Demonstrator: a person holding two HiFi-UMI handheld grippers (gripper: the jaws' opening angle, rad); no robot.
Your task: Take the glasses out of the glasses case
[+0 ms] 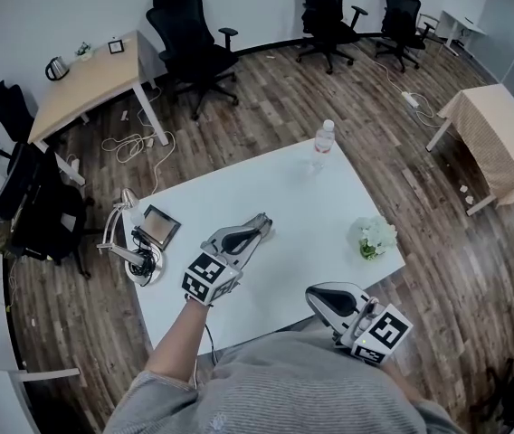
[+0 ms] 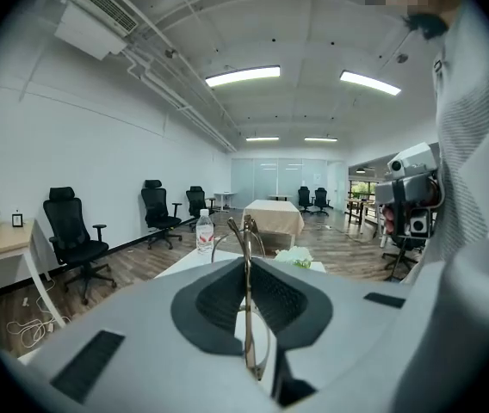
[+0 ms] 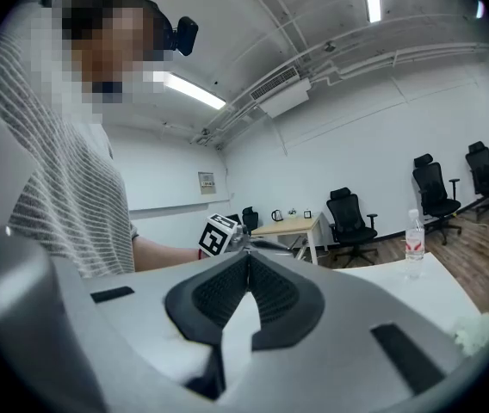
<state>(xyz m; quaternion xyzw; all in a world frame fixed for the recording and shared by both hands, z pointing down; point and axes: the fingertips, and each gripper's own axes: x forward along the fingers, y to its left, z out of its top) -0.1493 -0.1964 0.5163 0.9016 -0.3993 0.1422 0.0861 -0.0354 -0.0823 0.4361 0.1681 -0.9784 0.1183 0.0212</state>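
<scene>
Glasses (image 2: 246, 317) with a thin metal frame sit clamped edge-on between the two dark pads (image 2: 210, 304) of the left tool (image 2: 246, 261). The frame stands upright in the narrow line where the pads meet. Its upper part reaches out past the tool's tips, where a curved piece of wire loops off to the tool's left.

In the head view the left tool (image 1: 262, 223) is held out over the middle of the white counter (image 1: 302, 197), with its marker cube (image 1: 205, 277) at the near end by the person's bare forearm. Whether the tips touch the counter cannot be told.

The right tool (image 1: 318, 298) hangs at the near edge of the counter, close against the person's grey striped top. It is well apart from the left tool and to that tool's right. Its own view shows the right tool (image 3: 247, 261) with its pads pressed together and nothing between them.

Ahead of the left tool, at the far edge of the counter, stands a water bottle (image 1: 324, 138). A clump of white flowers (image 1: 375, 236) lies to the left tool's right, beyond the right tool's tips.
</scene>
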